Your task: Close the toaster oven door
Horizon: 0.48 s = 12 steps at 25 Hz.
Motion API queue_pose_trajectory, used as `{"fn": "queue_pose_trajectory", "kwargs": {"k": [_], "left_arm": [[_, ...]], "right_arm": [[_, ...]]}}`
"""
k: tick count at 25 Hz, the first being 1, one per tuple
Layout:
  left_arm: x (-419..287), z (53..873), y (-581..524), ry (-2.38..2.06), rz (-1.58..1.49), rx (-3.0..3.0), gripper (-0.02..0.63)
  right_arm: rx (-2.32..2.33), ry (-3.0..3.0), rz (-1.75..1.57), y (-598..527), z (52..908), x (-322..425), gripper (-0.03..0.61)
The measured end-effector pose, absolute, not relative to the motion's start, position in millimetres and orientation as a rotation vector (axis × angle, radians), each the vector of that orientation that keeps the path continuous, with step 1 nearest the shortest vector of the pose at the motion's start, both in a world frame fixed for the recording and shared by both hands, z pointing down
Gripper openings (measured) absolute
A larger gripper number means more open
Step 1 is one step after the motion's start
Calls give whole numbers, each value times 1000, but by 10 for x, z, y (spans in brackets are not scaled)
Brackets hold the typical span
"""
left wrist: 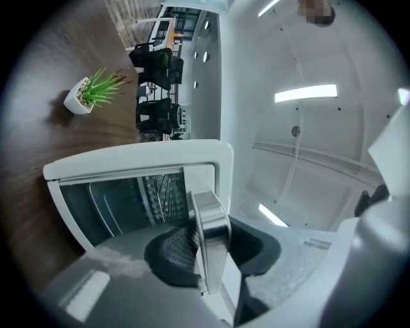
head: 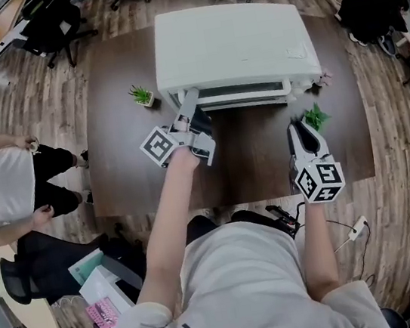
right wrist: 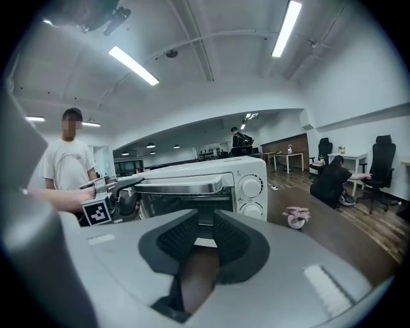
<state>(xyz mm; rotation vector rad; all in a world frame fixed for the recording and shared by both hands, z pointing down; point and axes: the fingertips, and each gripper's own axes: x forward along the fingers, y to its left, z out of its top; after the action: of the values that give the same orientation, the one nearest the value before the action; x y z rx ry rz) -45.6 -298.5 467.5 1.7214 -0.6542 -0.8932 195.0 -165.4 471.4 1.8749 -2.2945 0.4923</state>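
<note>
Both grippers show: left gripper [head: 190, 106] clamps the door handle [left wrist: 211, 221], right gripper [right wrist: 200, 240] empty, jaws parted. We fear the slick handle slipping, the toaster oven door [right wrist: 160, 202] dropping.

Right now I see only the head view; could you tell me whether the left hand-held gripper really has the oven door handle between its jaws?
Observer: Yes, the left gripper view shows the handle clamped between the jaws of the left hand-held gripper.
Operator: Thank you. Is the right one holding anything?
Observer: No, the right hand-held gripper is open and empty, facing the front of the toaster oven.
Operator: Anything inside?
Observer: A wire rack shows behind the door glass.
</note>
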Motion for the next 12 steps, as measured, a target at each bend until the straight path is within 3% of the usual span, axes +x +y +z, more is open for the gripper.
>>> {"fn": "queue_pose_trajectory", "kwargs": {"k": [12], "left_arm": [[-468,4637,-2826,-623,-871,1786,112]], "right_arm": [[1853,-2304,491,-1650,4764,1864,71]]}}
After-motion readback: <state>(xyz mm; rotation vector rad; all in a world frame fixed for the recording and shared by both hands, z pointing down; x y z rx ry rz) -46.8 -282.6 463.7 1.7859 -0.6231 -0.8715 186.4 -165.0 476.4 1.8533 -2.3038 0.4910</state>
